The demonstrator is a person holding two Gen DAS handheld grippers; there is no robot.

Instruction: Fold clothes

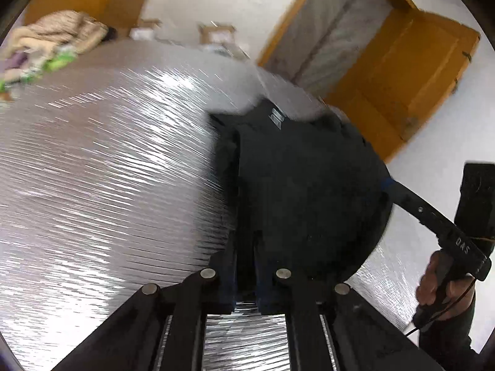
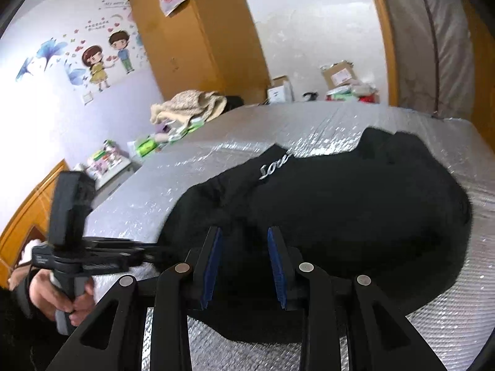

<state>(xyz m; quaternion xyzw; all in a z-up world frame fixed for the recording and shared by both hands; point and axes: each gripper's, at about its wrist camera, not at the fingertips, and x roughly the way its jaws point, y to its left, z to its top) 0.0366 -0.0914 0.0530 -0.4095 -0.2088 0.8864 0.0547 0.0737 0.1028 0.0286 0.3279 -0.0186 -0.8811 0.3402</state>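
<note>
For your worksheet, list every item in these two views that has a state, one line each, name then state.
black garment: lying bunched on the silver surface, silver lettering showing
left gripper: narrowly open around the garment's edge
right gripper: open, blue pads apart over the garment
beige clothes pile: heaped, unfolded
wooden door: swung open

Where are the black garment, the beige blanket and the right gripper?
Black garment (image 2: 355,204): right wrist view, mid-cloth.
Beige blanket (image 2: 185,105): right wrist view, top folds.
Right gripper (image 2: 244,266): right wrist view, between its fingertips.

One black garment (image 2: 340,204); one silver foil-covered surface (image 2: 216,142). Two handheld grippers (image 2: 244,259). Two cardboard boxes (image 2: 338,74); one beige blanket (image 2: 188,105).
</note>
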